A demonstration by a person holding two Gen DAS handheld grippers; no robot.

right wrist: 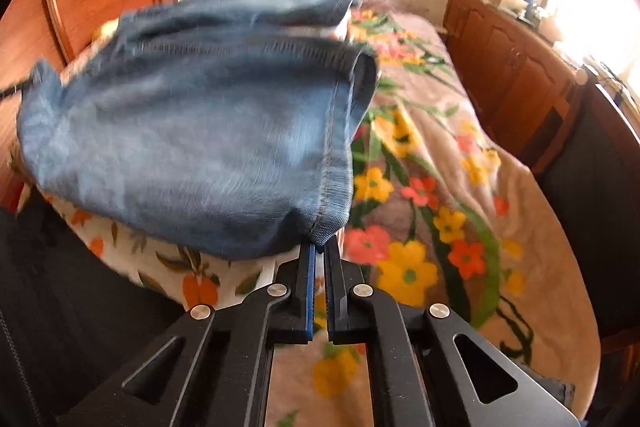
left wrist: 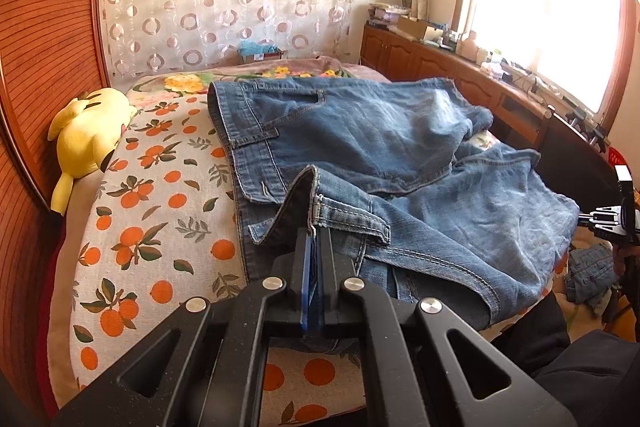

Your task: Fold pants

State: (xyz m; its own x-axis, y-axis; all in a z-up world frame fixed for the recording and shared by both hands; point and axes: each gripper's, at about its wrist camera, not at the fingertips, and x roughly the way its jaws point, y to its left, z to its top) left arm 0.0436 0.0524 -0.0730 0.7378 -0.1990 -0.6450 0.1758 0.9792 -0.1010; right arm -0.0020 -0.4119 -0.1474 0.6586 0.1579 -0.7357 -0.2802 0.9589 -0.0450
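Blue denim pants (left wrist: 384, 155) lie crumpled across the bed, waistband toward the far left. My left gripper (left wrist: 315, 231) is shut on a raised edge of the denim near the waistband. In the right wrist view a pant leg (right wrist: 192, 131) hangs blurred above the bed, its hem corner pinched at the tips of my right gripper (right wrist: 319, 247), which is shut on it. The right gripper's body (left wrist: 616, 215) shows at the far right edge of the left wrist view.
An orange-print sheet (left wrist: 160, 211) and a floral blanket (right wrist: 432, 219) cover the bed. A yellow plush toy (left wrist: 88, 135) lies by the wooden headboard (left wrist: 40, 67). A wooden cabinet (left wrist: 440, 63) with clutter runs under the window on the right. A dark sleeve (left wrist: 560, 367) is near.
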